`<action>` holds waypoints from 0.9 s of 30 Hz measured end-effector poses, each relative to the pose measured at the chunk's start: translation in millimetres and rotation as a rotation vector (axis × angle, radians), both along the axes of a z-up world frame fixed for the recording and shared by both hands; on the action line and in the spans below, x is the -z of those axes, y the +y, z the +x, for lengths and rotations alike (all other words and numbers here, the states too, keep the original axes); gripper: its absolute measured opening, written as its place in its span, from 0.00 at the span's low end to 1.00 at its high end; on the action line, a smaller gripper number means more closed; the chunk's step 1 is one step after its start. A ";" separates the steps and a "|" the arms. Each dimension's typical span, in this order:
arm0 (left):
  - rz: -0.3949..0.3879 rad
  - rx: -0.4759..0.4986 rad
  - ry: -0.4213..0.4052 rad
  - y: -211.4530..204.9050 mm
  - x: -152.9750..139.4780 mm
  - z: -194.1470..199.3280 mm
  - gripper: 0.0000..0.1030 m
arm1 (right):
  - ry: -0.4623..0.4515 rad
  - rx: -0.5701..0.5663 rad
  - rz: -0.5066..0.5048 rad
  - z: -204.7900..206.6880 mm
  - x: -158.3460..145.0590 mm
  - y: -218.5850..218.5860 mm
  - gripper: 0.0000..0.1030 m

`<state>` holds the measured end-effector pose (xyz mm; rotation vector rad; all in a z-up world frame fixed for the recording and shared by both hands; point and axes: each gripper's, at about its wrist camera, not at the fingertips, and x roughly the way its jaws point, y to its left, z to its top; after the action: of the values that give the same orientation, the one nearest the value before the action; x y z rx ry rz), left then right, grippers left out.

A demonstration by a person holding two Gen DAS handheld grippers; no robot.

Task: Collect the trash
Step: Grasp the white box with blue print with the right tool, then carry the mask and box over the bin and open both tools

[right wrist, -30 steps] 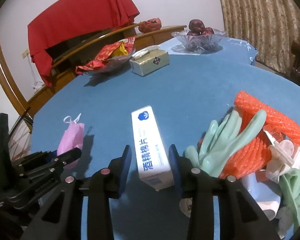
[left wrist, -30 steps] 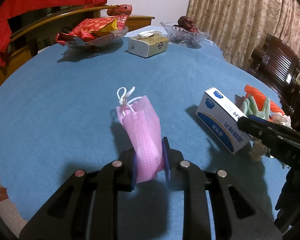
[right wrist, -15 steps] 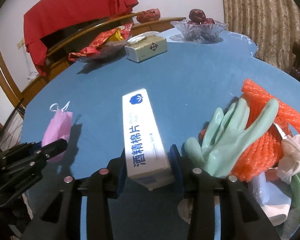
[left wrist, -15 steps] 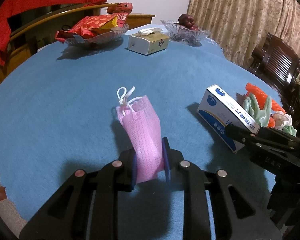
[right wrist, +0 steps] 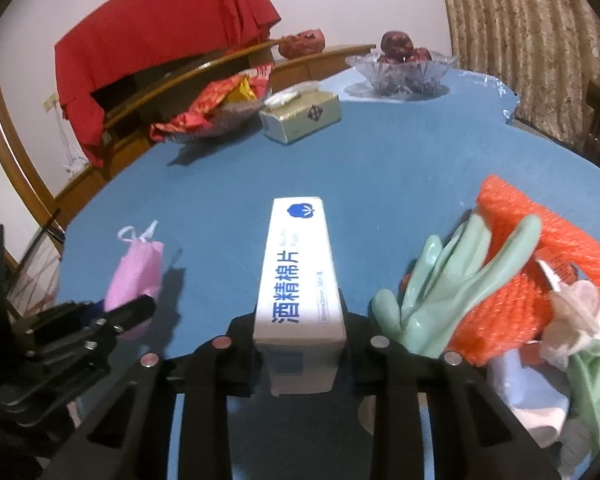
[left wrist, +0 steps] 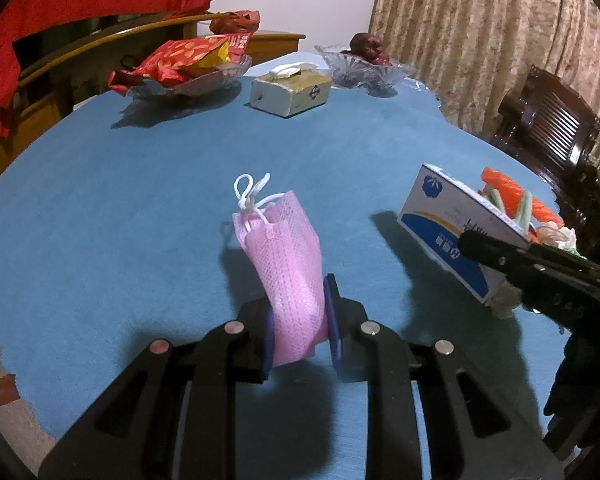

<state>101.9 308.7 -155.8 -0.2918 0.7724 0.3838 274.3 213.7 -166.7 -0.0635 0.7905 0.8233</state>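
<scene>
Left claw [left wrist: 300, 328], black, two-fingered, lower centre of its own view: nearly closed, pads pressing both sides of a pink mesh-textured face mask with white ear loops [left wrist: 286, 256]. Mask stands up out of the pads, loops at the top, leaning toward the upper left of the frame; its lower end sits between the blue pads, lifted above the blue-covered round desk [left wrist: 140, 200].

Right claw [right wrist: 300, 340], same make, lower centre of its own view: jaws closing, with a long white-and-blue cardboard box printed with Chinese characters [right wrist: 298, 276] between them. Box sits lengthwise along the fingers, near end between the pads, far end pointing to the upper centre of the frame. In the left view the same box [left wrist: 456, 232] shows at right, tilted, far end raised off the desk.

Trash heap, right edge of the right view: pale green rubber glove [right wrist: 452, 288], just beside the box; orange foam netting [right wrist: 512, 280] behind and under the glove; crumpled white tissue [right wrist: 580, 316] at far right.

Far side of desk, upper frame: glass dish of red snack packets [right wrist: 216, 108], beige tissue box [right wrist: 300, 114], glass bowl of dark red fruit [right wrist: 402, 64]. All well apart from both claws.

Background: red cloth [right wrist: 152, 48] over wooden furniture, patterned beige curtain [left wrist: 480, 40], dark wooden chair [left wrist: 552, 128].
</scene>
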 end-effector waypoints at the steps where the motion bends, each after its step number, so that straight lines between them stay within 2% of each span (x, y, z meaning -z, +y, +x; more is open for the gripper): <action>1: 0.000 0.002 -0.002 -2.0 -1.5 -0.2 0.20 | -0.004 0.002 0.015 -3.0 -5.7 -4.8 0.29; 11: 0.004 0.072 -0.052 -40.9 -29.8 3.1 0.20 | -0.053 0.061 0.118 -26.4 -56.3 -61.7 0.29; 17: 0.003 0.155 -0.105 -84.3 -57.3 8.2 0.20 | -0.066 0.158 0.175 -42.3 -81.6 -118.9 0.29; 27: -0.019 0.342 -0.155 -178.6 -81.7 21.4 0.20 | -0.144 0.338 0.161 -78.2 -109.5 -224.5 0.29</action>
<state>123.2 130.1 -74.1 -0.1999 0.6592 0.0306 196.2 -10.8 -57.2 0.1495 0.5760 0.5513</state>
